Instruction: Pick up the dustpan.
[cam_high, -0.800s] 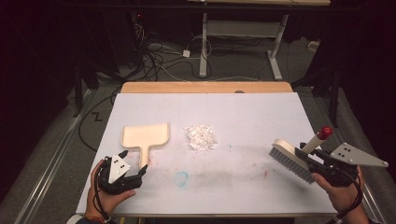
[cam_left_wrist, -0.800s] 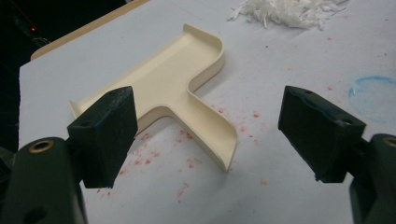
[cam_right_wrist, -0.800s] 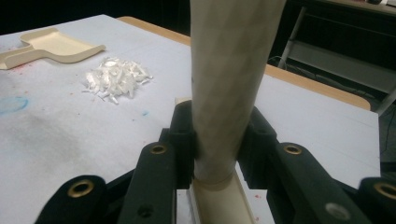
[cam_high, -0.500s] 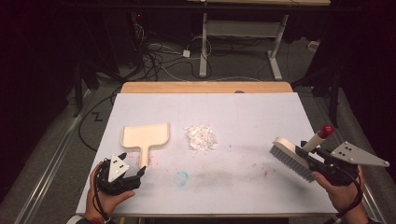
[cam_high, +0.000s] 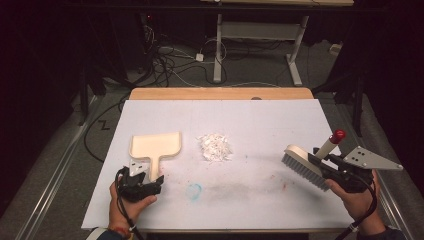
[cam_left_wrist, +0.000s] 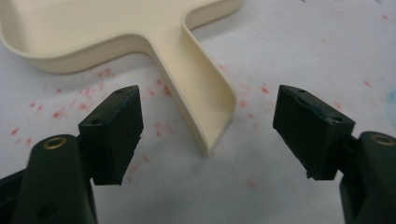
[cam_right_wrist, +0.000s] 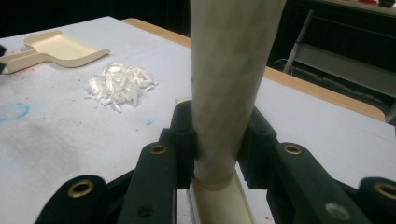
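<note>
A cream dustpan (cam_high: 155, 145) lies flat at the left of the white board, its handle pointing toward me. My left gripper (cam_high: 150, 181) sits low at the handle's end, open; in the left gripper view (cam_left_wrist: 208, 116) the jaws stand wide on either side of the dustpan handle (cam_left_wrist: 201, 88) without touching it. A small pile of white shreds (cam_high: 215, 146) lies mid-board. At the right, my right gripper (cam_high: 327, 167) is shut on the handle of a brush (cam_high: 302, 162), whose red-tipped handle angles up and bristles hang above the board. The brush handle (cam_right_wrist: 229, 84) rises between the shut jaws.
The white board (cam_high: 260, 120) covers a wooden table whose far edge (cam_high: 220, 93) shows. A blue smudge (cam_high: 195, 190) and red specks mark the board near me. Cables and a table frame (cam_high: 260, 35) stand on the floor beyond.
My left gripper has edged up and right toward the dustpan handle. The right gripper has carried the brush a little to the left.
</note>
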